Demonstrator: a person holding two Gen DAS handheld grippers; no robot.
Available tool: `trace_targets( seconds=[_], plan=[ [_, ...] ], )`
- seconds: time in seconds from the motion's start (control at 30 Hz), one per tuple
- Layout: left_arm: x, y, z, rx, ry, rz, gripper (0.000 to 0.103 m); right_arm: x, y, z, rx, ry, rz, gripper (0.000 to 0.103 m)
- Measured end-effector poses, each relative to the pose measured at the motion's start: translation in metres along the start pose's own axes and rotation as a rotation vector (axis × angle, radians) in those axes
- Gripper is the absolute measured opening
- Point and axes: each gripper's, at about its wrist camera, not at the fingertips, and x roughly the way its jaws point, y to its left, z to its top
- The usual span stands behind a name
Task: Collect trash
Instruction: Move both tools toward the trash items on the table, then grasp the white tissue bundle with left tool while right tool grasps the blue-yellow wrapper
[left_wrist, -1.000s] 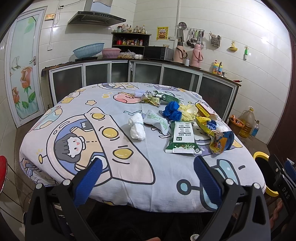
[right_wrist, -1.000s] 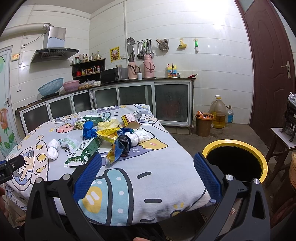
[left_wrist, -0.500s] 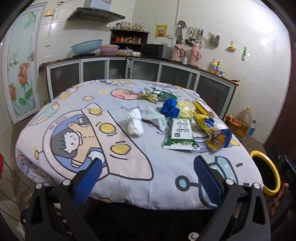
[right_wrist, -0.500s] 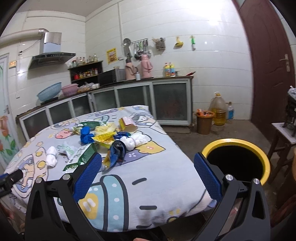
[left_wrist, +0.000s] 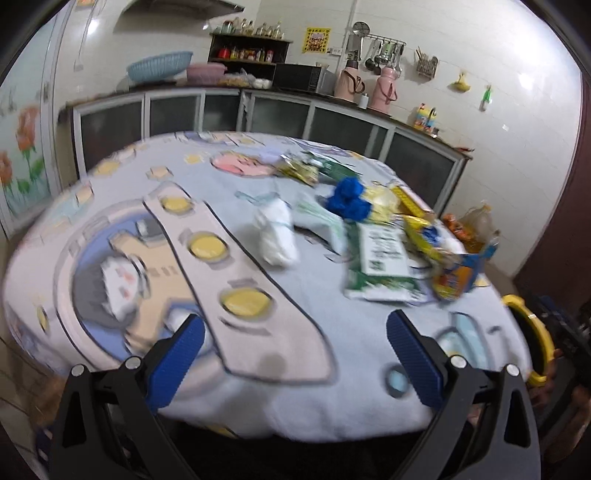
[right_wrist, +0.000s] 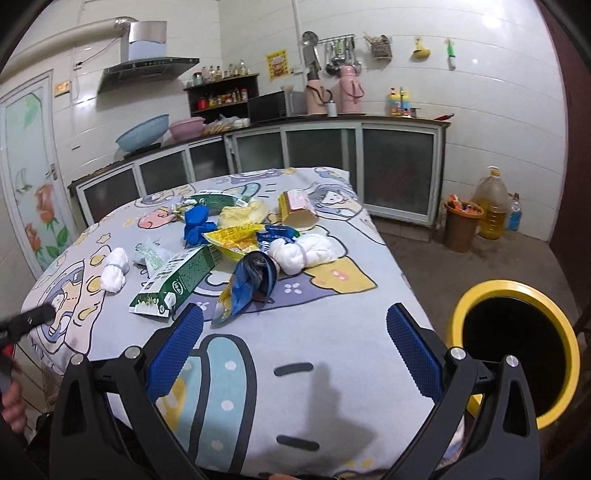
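Right, both grippers hover over the near edge of the cartoon-print surface (right_wrist: 332, 302), and nothing is held: the left gripper (left_wrist: 295, 345) is spread wide and empty, the right gripper (right_wrist: 295, 341) likewise released. Trash sits clustered toward the far side of that surface: a green carton (right_wrist: 177, 282) lying flat, a white wad (right_wrist: 115, 269) just left of it, a blue-and-yellow wrapper (right_wrist: 251, 284) just right of it, and white knotted bags (right_wrist: 306, 253) beyond the wrapper. Off the surface's right edge, down on the floor, stands the yellow-rimmed bin (right_wrist: 570, 339), mouth open.
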Motion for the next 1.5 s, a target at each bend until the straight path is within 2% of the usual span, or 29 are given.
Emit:
trace_targets(
  seconds=[0.13,0.3,0.47,0.6,0.77,1.1,1.27,1.43,1.47,1.5],
  plan=[
    [0.005,0.013,0.025,0.024,-0.026,0.016,0.095,0.021,0.005,0.006,0.004,0.038,0.081,0.096],
    [0.034,0.019,0.054,0.055,0.010,0.028,0.095,0.050,0.011,0.016,0.029,0.094,0.173,0.096],
    [0.068,0.016,0.067,0.081,0.056,0.052,0.095,0.077,0.015,0.025,0.060,0.135,0.128,0.096],
    [0.093,0.020,0.072,0.046,0.106,0.050,0.095,0.088,0.015,0.030,0.053,0.146,0.074,0.096],
    [0.119,0.021,0.079,0.043,0.130,0.066,0.095,0.105,0.017,0.029,0.046,0.180,0.060,0.096],
    [0.167,0.021,0.082,-0.013,0.233,-0.007,0.095,0.132,0.020,0.029,0.066,0.240,0.034,0.095],
    [0.182,0.021,0.080,-0.012,0.255,-0.007,0.095,0.141,0.019,0.028,0.070,0.265,0.029,0.094],
    [0.181,0.023,0.081,-0.025,0.247,-0.021,0.092,0.151,0.017,0.025,0.085,0.311,0.019,0.079],
    [0.180,0.024,0.080,-0.027,0.245,-0.016,0.087,0.152,0.017,0.026,0.086,0.315,0.027,0.066],
    [0.178,0.024,0.080,-0.021,0.239,0.001,0.067,0.152,0.017,0.027,0.086,0.322,0.045,0.045]
  ],
)
